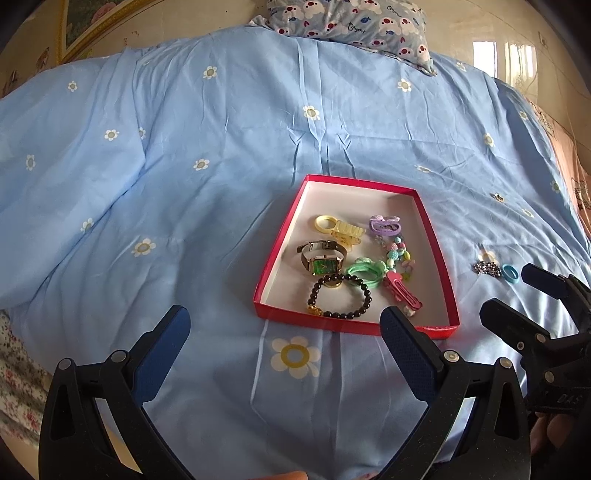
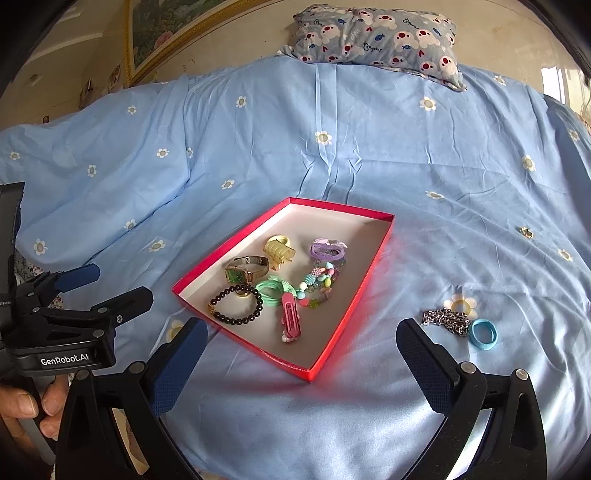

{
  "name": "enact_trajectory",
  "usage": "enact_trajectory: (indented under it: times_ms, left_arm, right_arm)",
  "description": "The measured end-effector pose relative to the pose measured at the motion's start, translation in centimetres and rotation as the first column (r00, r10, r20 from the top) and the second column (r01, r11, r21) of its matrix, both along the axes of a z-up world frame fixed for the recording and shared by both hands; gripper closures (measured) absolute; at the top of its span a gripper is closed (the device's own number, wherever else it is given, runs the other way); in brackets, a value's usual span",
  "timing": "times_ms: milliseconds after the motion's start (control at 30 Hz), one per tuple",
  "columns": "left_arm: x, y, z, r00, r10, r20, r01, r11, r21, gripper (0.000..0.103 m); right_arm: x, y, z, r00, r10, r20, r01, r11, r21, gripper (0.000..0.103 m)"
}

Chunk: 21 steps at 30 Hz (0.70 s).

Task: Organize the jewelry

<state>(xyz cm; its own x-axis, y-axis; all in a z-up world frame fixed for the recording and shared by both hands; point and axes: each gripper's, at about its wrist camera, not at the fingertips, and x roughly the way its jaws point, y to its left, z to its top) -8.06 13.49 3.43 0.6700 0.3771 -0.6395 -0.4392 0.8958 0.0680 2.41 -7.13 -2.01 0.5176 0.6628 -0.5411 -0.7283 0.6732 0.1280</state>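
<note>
Blue cotton printed with small white daisies covers the bed, and everything lies on it. At the near left, the left gripper hovers low over the cover with its fingers spread wide and nothing between them; in the right wrist view a hand grips its handle. Just beyond its fingers sits a shallow red box lid with a white inside, holding most of the jewelry. On the lid's left side lie a yellow hair claw at the far end, then a gold watch with a green face, and nearest a bracelet of black beads that touches the watch. Toward the lid's right side are a purple hair tie, a string of pastel beads, a green hair tie and a pink hair clip, the clip resting partly on the green tie. Right of the lid, apart from it on the bare cover, a silver chain lies bunched, touching or almost touching a small blue hair tie on its right. The right gripper is also held low with its fingers wide apart and empty; the chain and blue tie lie just beyond its right finger. A patterned pillow rests at the far end of the bed.
</note>
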Motion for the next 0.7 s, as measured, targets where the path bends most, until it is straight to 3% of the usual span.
enact_trajectory:
  times_ms: [700]
  left_arm:
    - [0.05, -0.35, -0.15, 1.0, -0.008, -0.011, 0.008, 1.0, 0.003, 0.0]
  right_arm:
    - [-0.1, -0.39, 0.47, 1.0, -0.008, 0.014, 0.008, 1.0, 0.008, 0.0]
